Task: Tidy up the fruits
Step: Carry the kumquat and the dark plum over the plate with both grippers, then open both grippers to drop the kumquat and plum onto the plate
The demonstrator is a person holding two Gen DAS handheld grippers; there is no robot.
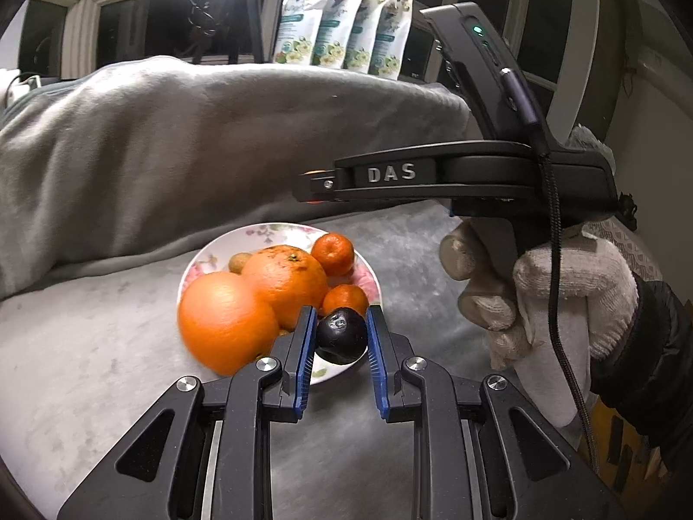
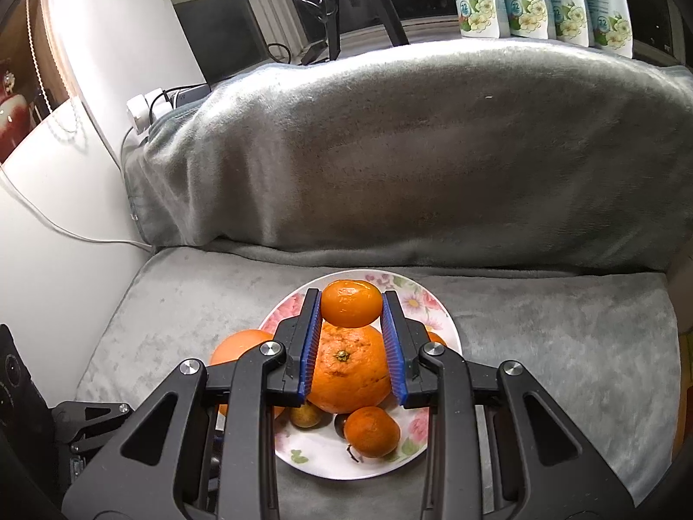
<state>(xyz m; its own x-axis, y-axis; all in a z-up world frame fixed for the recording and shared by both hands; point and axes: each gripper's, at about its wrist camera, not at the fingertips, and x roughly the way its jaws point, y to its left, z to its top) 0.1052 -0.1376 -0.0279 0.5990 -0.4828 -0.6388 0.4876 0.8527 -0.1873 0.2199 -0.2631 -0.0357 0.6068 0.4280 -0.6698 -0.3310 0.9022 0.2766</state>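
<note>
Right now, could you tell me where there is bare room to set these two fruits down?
The floral plate is crowded at its middle and left, where the big oranges pile up. Bare patches: its near rim beside the small mandarin, and its far right rim. The grey cushion right of the plate is bare.

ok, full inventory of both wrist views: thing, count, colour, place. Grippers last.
plate: one, white with pink flowers, on the grey seat
large oranges: two, orange, on the plate's left half in the left wrist view
mandarins: three, orange; two on the plate, one in the right gripper
dark fruit: one, near black, in the left gripper over the plate
small brownish fruit: one, beside the big orange
blanket: one, grey, over the backrest
pouches: four, white floral, along the sill
tripod: one, black, by the window
left gripper: shut on the dark fruit
right gripper: shut on a mandarin
gloved hand: one, white, holding the right gripper
</note>
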